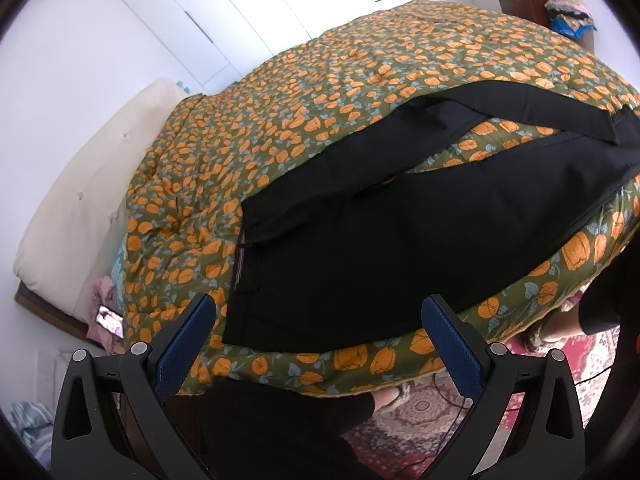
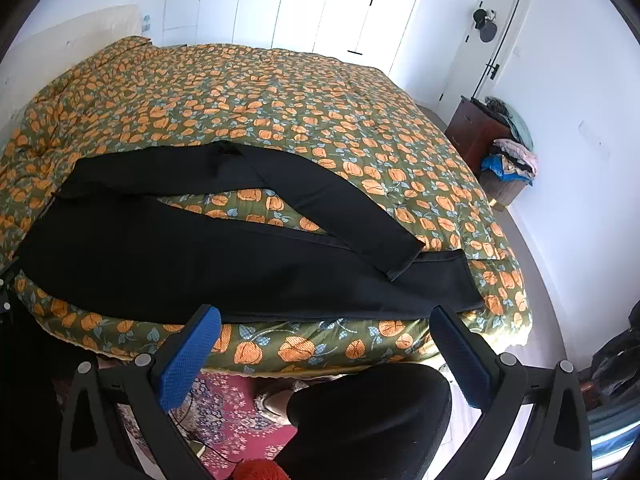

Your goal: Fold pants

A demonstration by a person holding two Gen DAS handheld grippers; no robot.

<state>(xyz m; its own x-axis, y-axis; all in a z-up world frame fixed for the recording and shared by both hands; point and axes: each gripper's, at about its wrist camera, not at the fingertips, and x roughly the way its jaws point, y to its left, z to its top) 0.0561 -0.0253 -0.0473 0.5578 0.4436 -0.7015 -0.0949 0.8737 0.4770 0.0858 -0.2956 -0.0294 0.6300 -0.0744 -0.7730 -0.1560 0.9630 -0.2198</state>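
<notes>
Lying across the near side of a floral quilt (image 1: 320, 92), one pair of black pants (image 1: 400, 232) is spread on the bed, and it is the only garment laid out there. Two legs are counted: the nearer one runs along the bed's front edge, while the farther one is bent back so that its cuff (image 2: 404, 256) rests on top of the nearer leg. A wedge of quilt is seen between the two legs. The waistband (image 1: 240, 256) is seen at the left end in the left wrist view. Two grippers are present, each with two blue-padded fingers. The left gripper (image 1: 320, 320) is held with its fingers spread wide, nothing between them, above the bed's near edge by the waist end; the pants lie just ahead of the fingertips, and contact cannot be made out. The right gripper (image 2: 326, 322) is likewise spread wide and holds nothing; it is held off the front edge of the bed, with the nearer leg's hem end lying just beyond its fingertips. One patterned rug (image 2: 236, 412) is seen on the floor below. One dark wooden cabinet (image 2: 476, 128) stands beyond the bed's far corner.
</notes>
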